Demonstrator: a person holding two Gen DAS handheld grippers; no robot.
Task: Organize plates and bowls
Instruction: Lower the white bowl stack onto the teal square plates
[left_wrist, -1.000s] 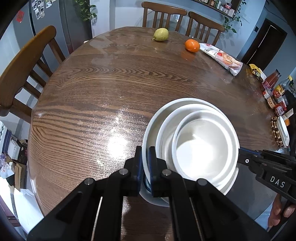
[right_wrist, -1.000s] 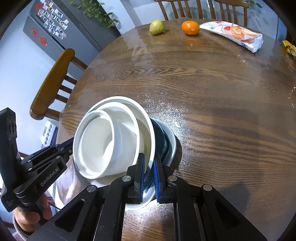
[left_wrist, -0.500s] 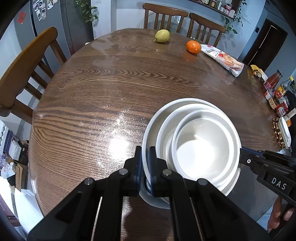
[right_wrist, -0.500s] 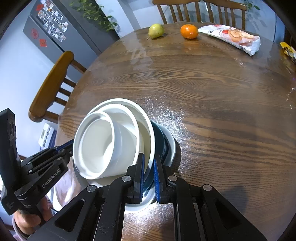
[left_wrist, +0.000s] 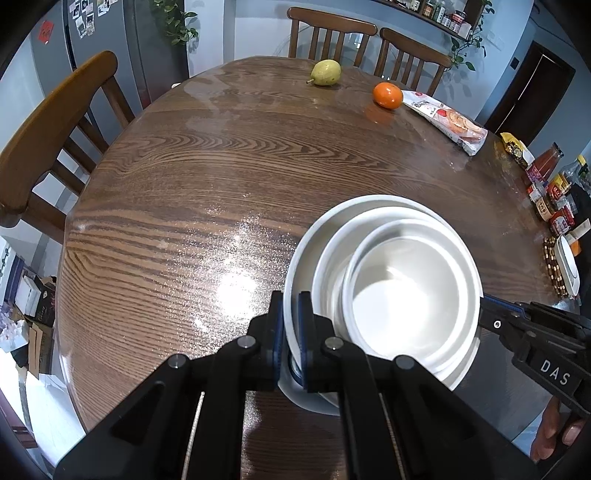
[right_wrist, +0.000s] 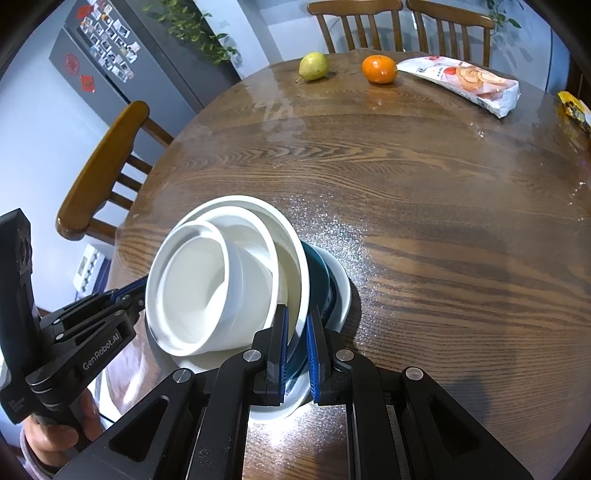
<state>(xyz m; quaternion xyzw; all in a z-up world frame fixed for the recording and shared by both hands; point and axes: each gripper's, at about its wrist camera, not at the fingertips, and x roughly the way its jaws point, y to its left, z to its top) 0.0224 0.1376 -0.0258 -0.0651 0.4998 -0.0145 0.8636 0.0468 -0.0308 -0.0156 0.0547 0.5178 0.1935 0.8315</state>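
Bowl stack (left_wrist: 402, 295) unshifted, mouths upward

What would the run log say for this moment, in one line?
left tool: shut on stack rim | right tool: shut on opposite rim | stack: nested white bowls over dark bowl, plate | table: pear, orange behind

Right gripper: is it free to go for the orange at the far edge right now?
Probably not yet. The right gripper is shut on the stack of dishes, shared with the left gripper. The table between it and the orange lies bare, though.
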